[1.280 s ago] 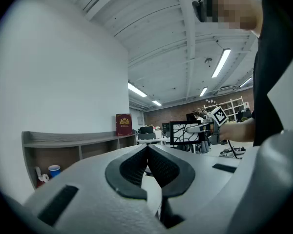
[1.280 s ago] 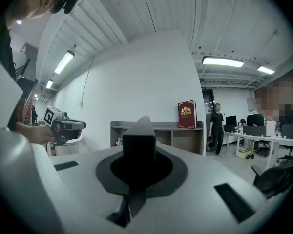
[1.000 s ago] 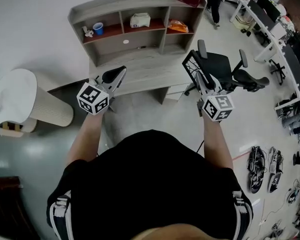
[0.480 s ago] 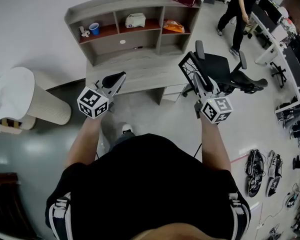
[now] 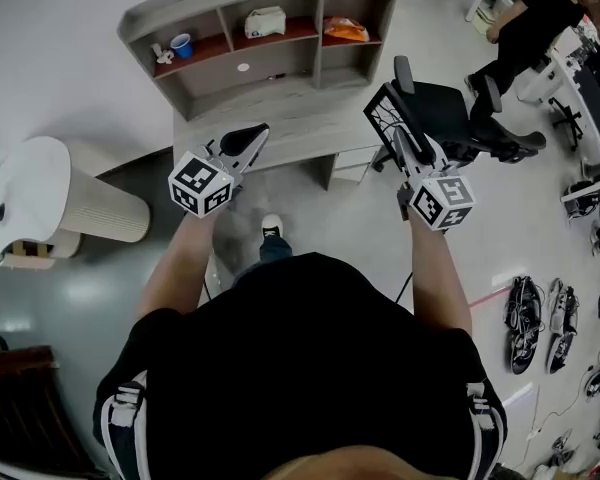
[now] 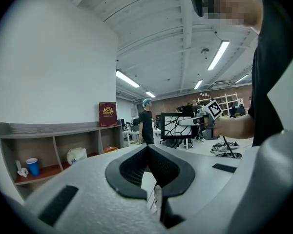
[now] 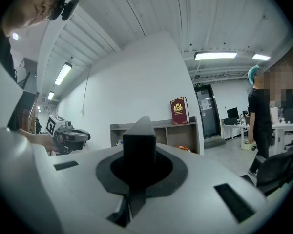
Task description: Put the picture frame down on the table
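Above open floor (image 5: 315, 206), right gripper (image 5: 408, 146) pinching picture frame (image 5: 385, 115) edge, left gripper (image 5: 248, 140) closed empty.

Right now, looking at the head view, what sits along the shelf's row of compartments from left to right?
Small white object → blue cup → white boxy item → orange packet.
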